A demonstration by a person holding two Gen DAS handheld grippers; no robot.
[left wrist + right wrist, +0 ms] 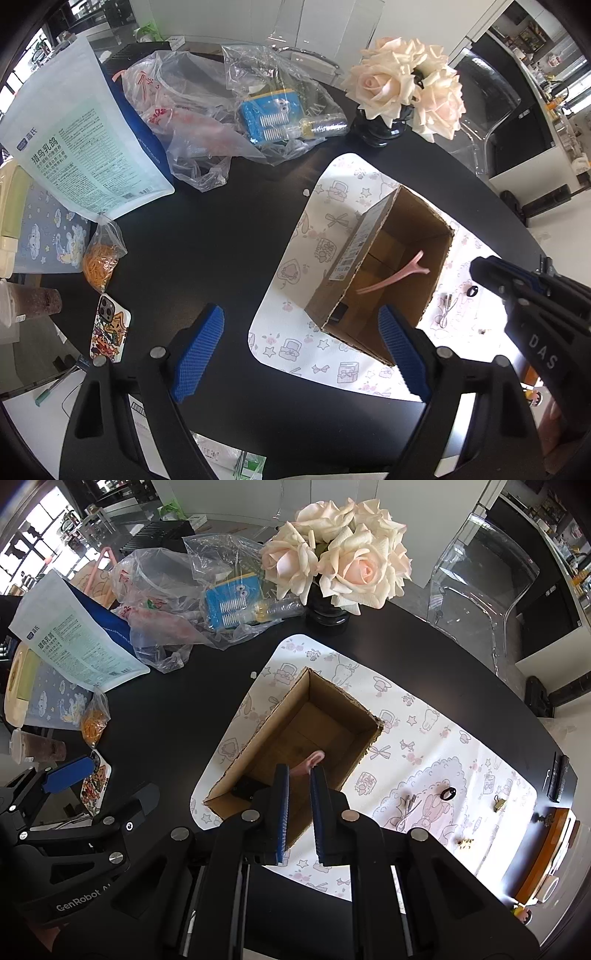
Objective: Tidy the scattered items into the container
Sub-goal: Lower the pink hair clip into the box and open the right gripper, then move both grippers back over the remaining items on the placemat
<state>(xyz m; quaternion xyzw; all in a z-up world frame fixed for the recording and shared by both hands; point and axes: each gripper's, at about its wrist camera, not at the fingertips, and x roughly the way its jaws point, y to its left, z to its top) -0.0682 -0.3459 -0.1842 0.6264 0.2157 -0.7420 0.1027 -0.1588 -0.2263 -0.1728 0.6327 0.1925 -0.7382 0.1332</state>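
Right tongs (298, 775) nearly closed above the cardboard box (373, 716); pink clip (312, 760) lies inside.

Black round table (221, 236) under patterned mat (295, 332), plastic bags (192, 110), vase (380, 129), phone (110, 328).

Cardboard box (334, 698) stood open-topped on printed mat (424, 738), toward the mat's left edge; hair clip (395, 275) lay inside the box. Mat lay on round table (177, 716), reaching to its near edge. On the mat right of the box: small ring (448, 794), metal clip (499, 803), a few small bits too tiny to name. Vase of roses (332, 568) stood behind the mat, near the table's far edge. Plastic bags (166, 590) sat left of the vase; feed pouch (74, 638) further left. Bag of rubber bands (101, 260) lay before the pouch; phone (110, 332) and cup (33, 301) toward the table's left edge.
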